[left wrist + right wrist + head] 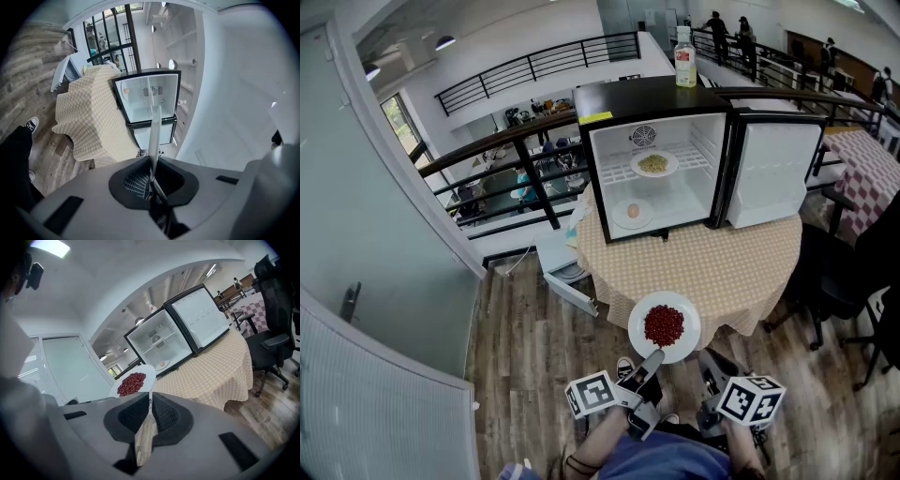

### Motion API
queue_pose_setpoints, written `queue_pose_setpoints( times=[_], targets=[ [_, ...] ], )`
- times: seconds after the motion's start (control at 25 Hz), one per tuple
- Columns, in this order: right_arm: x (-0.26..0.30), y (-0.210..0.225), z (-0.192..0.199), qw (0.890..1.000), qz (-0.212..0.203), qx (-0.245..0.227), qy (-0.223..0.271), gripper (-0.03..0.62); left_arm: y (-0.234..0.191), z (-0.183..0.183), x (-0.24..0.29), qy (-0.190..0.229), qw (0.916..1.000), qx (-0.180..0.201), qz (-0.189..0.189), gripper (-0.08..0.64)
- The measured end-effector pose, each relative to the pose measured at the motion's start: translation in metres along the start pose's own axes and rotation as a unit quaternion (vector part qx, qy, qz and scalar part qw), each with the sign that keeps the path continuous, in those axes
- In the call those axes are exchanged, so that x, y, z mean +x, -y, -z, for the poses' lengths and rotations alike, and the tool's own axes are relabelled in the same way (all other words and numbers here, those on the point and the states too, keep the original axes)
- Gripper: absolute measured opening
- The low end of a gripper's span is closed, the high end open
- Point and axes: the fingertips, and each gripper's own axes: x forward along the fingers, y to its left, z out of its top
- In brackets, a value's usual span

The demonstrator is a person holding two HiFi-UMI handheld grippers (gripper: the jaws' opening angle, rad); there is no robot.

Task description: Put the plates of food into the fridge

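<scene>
A white plate of red beans [664,326] hangs at the near edge of the checked-cloth table [722,272]. My left gripper [651,361] is shut on the plate's near rim; in the left gripper view the plate [155,126] runs edge-on out from between the jaws. My right gripper [709,364] sits just right of the plate with its jaws together and nothing in them; in its view the plate [146,379] shows up and to the left. The fridge [675,103] stands open, with a plate of yellowish food [653,164] on its shelf and a plate with an egg [632,213] on its floor.
The fridge door [773,169] is swung open to the right. A bottle [685,56] stands on top of the fridge. A black chair [853,272] is right of the table, a railing [516,150] behind it, and a glass wall [384,281] at the left.
</scene>
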Motion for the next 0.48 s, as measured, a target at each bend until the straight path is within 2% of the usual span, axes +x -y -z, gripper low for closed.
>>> queue_pose_setpoints(
  times=[0.16, 0.48],
  targets=[
    [-0.0043, 0.0012, -0.0048, 1.0, 0.006, 0.0, 0.013, 0.034, -0.0033, 0.0017, -0.003, -0.002, 0.9999, 0.004, -0.009, 0.035],
    [-0.0068, 0.0, -0.0097, 0.999, 0.013, -0.036, 0.025, 0.034, -0.0053, 0.0012, -0.0061, 0.004, 0.9999, -0.005, -0.009, 0.035]
  ],
)
